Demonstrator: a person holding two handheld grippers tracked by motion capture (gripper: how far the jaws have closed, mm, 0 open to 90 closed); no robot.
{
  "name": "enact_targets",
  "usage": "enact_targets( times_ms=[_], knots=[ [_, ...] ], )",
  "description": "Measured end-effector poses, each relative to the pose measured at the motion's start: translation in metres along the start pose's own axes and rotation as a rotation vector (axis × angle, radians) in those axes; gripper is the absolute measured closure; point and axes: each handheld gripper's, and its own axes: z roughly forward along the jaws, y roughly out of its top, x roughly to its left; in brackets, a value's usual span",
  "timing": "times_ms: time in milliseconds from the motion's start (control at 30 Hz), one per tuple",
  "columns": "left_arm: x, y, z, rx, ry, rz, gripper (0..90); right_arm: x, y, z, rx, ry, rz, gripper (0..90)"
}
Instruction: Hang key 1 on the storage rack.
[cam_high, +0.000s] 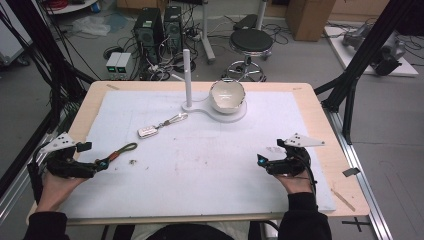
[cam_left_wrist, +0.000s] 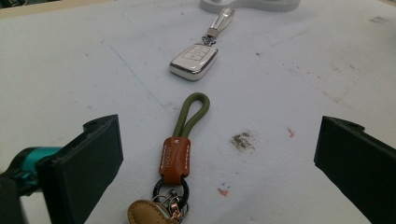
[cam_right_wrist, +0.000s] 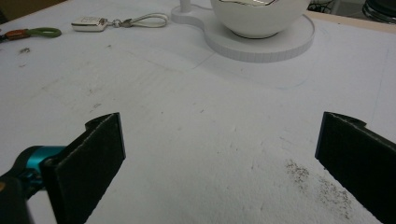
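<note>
Keychain: an olive cord keychain (cam_left_wrist: 180, 144) with tan leather tab lies flat between the left gripper (cam_left_wrist: 210, 163)'s wide-open jaws, ungripped.
Car key: the silver car key fob (cam_left_wrist: 194, 60) lies just beyond, near the white bowl (cam_high: 227, 96) on its stand.
Right gripper (cam_right_wrist: 219, 163): parted, empty.
Progress: apparently nothing lifted yet.
Surface: a smudged white mat (cam_high: 210, 165).
Room: cluttered lab floor, a stool (cam_high: 251, 42).

Room light even and fairly bright, from overhead. White mat (cam_high: 200, 160) reads washed-out but without hard glare. Soft shadow pools beside the bowl (cam_right_wrist: 259, 16), toward the camera. Bowl's rim catches a bright sheen. High view coarse and slightly soft; gripper views sharper, near edges blurred.
</note>
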Motion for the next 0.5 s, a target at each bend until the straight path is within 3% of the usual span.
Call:
enact_targets(
  times_ms=[500],
  knots=[
    [0.0006, -0.0005, 0.0018, 0.013, 0.003, 0.001, 1.7, 0.0001, -0.0018, 0.0004, 0.0, -0.016, -0.003, 0.5]
  ],
)
